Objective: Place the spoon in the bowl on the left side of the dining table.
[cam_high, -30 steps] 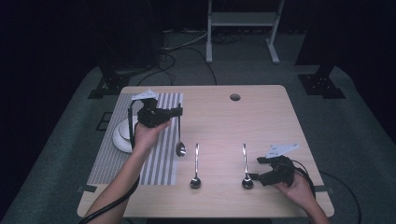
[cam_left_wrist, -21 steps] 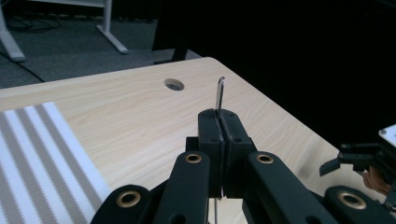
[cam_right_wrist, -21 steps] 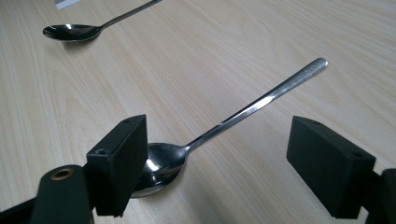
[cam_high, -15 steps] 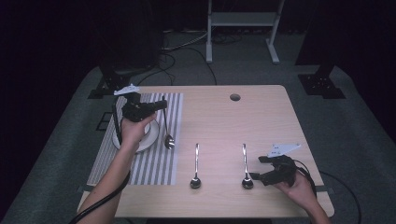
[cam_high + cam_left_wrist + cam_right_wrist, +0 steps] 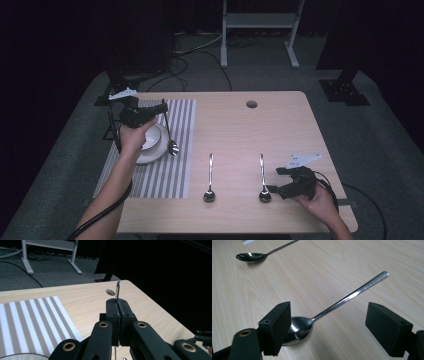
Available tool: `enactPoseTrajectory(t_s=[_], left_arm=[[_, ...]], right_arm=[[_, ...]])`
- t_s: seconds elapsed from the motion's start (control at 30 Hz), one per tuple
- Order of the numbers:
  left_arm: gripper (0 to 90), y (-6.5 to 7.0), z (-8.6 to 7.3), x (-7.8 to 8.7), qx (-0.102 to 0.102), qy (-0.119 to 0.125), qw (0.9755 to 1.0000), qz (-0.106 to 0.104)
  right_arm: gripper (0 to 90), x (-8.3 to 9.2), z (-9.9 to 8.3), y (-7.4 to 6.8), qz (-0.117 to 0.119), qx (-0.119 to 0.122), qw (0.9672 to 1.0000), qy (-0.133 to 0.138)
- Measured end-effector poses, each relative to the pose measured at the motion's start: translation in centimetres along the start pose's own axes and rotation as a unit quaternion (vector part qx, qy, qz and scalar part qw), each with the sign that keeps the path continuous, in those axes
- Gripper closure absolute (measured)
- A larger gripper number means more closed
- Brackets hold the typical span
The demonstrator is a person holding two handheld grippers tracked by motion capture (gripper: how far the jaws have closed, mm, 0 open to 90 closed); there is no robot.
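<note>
- The left tool point(image 5: 161, 111) has its jaws clamped tight on the handle of a spoon point(image 5: 170, 139); in the left gripper view the handle tip point(image 5: 118, 288) sticks up between the shut jaws
- Since a second ago this tool has carried the spoon leftward, from the inner edge of the striped mat point(image 5: 177, 165) to a spot above the mat, so that the bowl of the spoon now hangs just beside the right rim of the white plate point(image 5: 156, 150)
- Judged from this, the spoon is in transit toward the plate and only the lowering and release are left for it
- The right tool point(image 5: 272, 189) has not shifted; its jaws stand wide around the bowl of the right-hand spoon point(image 5: 332, 307), without gripping it
- A middle spoon point(image 5: 210, 177) lies untouched on the wooden surface point(image 5: 280, 125), parallel to the right-hand one, so two spoons look to be waiting their turn
</note>
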State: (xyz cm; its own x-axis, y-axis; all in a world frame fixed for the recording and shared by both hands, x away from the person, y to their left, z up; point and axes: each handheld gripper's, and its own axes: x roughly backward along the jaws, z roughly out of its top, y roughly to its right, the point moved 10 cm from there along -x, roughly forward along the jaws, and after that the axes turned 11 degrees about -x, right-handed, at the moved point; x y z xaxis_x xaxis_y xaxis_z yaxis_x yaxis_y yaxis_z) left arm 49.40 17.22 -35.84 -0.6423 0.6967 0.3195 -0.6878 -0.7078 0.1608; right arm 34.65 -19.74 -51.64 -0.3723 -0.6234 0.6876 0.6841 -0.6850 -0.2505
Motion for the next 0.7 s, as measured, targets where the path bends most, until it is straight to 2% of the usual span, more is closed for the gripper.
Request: enactPoseTrajectory(t_s=[0.3,0.57,0.7], left_arm=[[89.2,-2.1,0.3,1.4,0.013,0.010,0.9993,0.034],[89.1,-2.9,0.6,2.2,0.026,0.022,0.9985,0.043],[89.2,-3.7,1.0,2.9,0.028,0.025,0.9977,0.057]], right_arm=[[19.6,0.0,0.1,-0.1,0.001,0.003,1.0000,0.001],[19.5,0.0,0.1,-0.2,0.000,0.004,1.0000,0.003],[19.6,0.1,0.3,-0.1,-0.001,0.005,1.0000,0.006]])
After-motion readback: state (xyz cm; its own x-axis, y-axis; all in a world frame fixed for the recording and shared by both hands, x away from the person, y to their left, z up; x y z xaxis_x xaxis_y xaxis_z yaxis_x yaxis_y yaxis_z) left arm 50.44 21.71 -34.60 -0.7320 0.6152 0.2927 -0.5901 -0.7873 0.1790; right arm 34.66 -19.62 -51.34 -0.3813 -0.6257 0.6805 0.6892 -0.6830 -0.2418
